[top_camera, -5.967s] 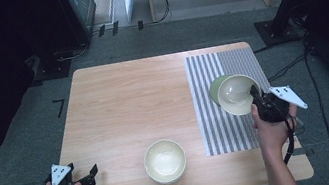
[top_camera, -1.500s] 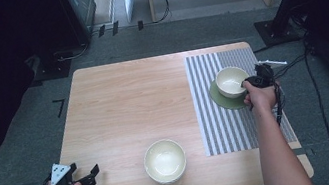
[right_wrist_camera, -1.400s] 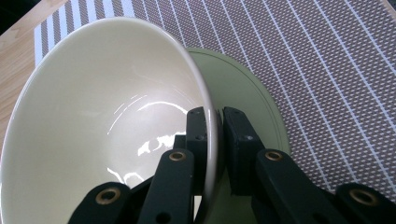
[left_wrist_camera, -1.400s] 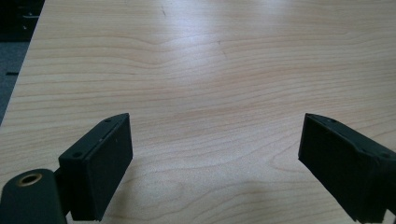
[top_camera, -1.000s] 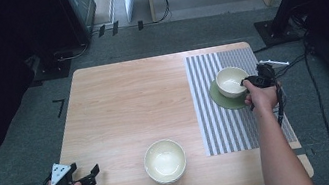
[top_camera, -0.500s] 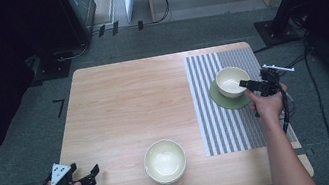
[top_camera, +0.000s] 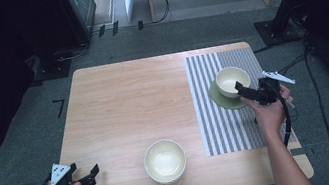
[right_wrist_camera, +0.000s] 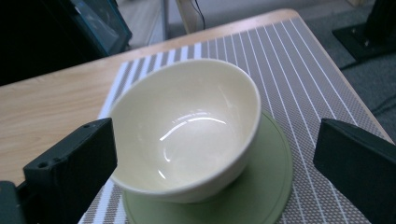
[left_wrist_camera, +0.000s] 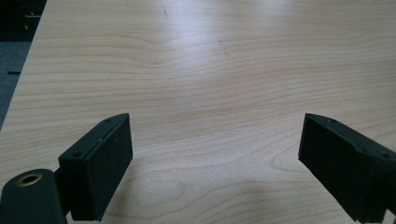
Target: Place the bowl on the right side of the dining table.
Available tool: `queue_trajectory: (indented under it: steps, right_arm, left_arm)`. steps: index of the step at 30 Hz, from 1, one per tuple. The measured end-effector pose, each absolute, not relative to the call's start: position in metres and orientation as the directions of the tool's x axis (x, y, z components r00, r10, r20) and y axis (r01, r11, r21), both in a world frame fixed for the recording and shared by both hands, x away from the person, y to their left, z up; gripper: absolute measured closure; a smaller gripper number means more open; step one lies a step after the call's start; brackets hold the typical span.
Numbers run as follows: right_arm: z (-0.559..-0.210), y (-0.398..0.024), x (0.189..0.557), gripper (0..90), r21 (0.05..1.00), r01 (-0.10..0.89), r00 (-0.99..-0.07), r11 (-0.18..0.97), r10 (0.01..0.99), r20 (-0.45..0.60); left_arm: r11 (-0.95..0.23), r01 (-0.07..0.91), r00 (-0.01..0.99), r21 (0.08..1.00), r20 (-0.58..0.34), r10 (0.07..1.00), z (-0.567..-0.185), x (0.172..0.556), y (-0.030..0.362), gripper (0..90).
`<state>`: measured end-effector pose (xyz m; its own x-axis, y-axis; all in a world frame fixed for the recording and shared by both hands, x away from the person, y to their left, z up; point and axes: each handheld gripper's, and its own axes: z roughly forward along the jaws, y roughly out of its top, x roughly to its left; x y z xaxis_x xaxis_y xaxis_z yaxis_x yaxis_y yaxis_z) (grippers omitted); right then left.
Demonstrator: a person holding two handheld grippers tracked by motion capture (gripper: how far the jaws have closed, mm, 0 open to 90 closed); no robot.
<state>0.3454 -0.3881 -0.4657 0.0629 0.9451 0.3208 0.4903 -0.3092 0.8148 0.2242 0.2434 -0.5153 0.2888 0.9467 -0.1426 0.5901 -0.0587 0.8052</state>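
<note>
Two bowls sit on the bench: one bowl rests on a green saucer atop the striped mat, the other bowl near the front edge. The right tool has just been opening, its jaws now wide with nothing between them. Draw it straight back, clear of the rim, so the bowl stays centred. The left tool hangs open over bare wood.

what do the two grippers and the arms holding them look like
Both the left gripper and the right gripper are black, each with two blocky flat-faced jaws, a grey three-cornered plate on top and a black cable trailing off. The forearms are bare, with no sleeves in sight.
</note>
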Motion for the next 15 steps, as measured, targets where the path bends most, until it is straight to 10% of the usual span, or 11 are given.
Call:
queue_trajectory:
  steps: [15]
  right_arm:
    - [-0.462, -0.389, 0.314, 0.0, 0.853, 0.450, 0.047, -0.263, 0.961, 0.271]
  left_arm:
    - [-0.061, 0.598, 0.293, 0.799, -0.148, 0.945, -0.516, 0.225, 0.243, 9.7]
